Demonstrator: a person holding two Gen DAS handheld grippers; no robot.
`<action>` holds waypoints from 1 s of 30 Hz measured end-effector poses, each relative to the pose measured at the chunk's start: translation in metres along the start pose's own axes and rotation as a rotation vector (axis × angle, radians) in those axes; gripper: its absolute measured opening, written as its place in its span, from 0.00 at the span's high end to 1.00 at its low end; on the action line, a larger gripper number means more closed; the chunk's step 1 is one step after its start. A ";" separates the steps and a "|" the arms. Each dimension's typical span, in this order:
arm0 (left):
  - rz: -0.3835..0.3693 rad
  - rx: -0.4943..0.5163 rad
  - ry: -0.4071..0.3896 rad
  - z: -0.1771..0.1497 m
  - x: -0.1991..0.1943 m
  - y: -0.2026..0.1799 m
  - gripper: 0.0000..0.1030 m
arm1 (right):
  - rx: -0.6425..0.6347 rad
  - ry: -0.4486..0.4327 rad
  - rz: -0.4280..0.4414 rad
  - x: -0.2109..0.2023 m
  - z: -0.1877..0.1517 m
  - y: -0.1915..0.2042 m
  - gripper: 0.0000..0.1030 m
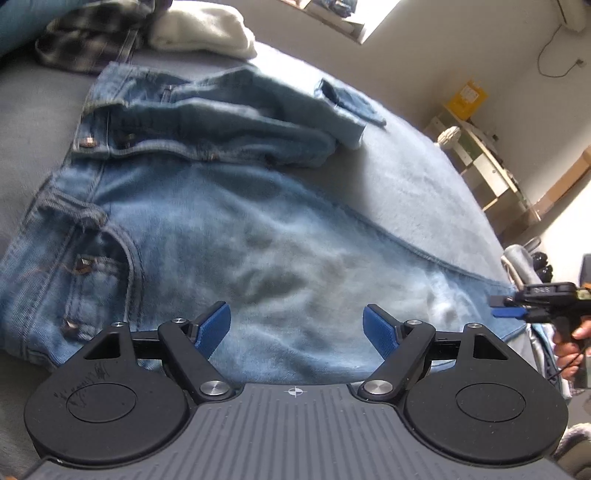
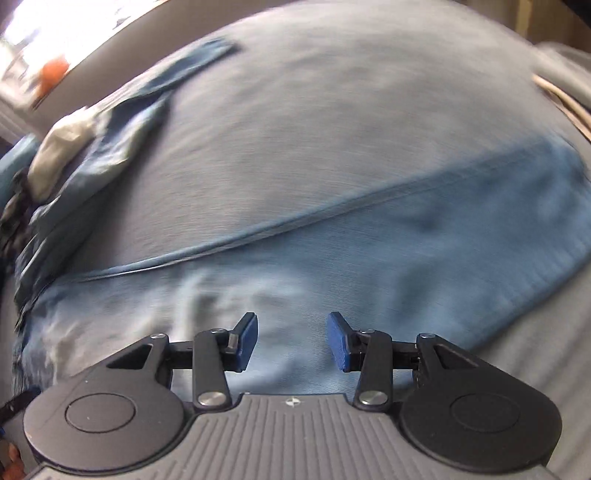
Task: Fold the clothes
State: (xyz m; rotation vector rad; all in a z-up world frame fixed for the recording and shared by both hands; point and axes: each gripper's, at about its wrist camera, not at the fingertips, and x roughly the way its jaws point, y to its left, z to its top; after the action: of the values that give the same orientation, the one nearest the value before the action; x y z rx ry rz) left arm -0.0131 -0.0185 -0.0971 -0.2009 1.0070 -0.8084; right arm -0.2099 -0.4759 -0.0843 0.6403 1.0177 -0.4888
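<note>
Jeans (image 1: 221, 236), one pair, lie spread on a grey bed cover (image 1: 406, 177), waistband toward the left in the left wrist view, one leg running out to the right. Left gripper (image 1: 297, 330) hangs above the thigh area, jaws wide apart, nothing between them. Right gripper (image 2: 291, 341) hangs over the leg of the same pair, jaws partly apart with nothing gripped; that view is motion-blurred. Three other garments lie beyond the waistband: one plaid shirt (image 1: 85, 40), one white knit (image 1: 203, 29), one folded denim piece (image 1: 221, 110).
</note>
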 end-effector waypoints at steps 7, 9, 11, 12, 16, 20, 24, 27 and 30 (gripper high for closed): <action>0.009 0.001 -0.042 0.020 -0.002 0.004 0.23 | -0.164 -0.036 0.046 0.023 0.009 0.076 0.57; 0.018 -0.002 -0.058 0.026 -0.001 0.008 0.23 | -0.218 -0.059 0.058 0.027 0.011 0.097 0.57; 0.026 -0.006 -0.077 0.033 0.002 0.015 0.23 | -0.289 -0.090 0.080 0.031 0.016 0.124 0.57; 0.031 -0.011 -0.085 0.037 0.004 0.019 0.23 | -0.333 -0.105 0.101 0.032 0.019 0.140 0.57; 0.058 -0.028 -0.132 0.054 0.015 0.034 0.23 | -0.494 -0.155 0.216 0.035 0.036 0.206 0.57; 0.072 -0.057 -0.183 0.069 0.026 0.050 0.23 | -0.628 -0.175 0.341 0.044 0.060 0.274 0.57; 0.073 -0.099 -0.215 0.078 0.038 0.067 0.23 | -0.836 -0.167 0.435 0.062 0.083 0.350 0.53; 0.051 -0.131 -0.211 0.077 0.047 0.079 0.23 | -0.933 -0.114 0.479 0.089 0.096 0.407 0.37; 0.037 -0.132 -0.212 0.074 0.050 0.083 0.23 | -0.969 -0.035 0.523 0.124 0.110 0.456 0.33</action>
State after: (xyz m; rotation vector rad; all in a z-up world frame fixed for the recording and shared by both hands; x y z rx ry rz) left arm 0.1036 -0.0102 -0.1317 -0.3724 0.8614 -0.6717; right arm 0.2081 -0.2344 -0.0355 0.0022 0.8777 0.4524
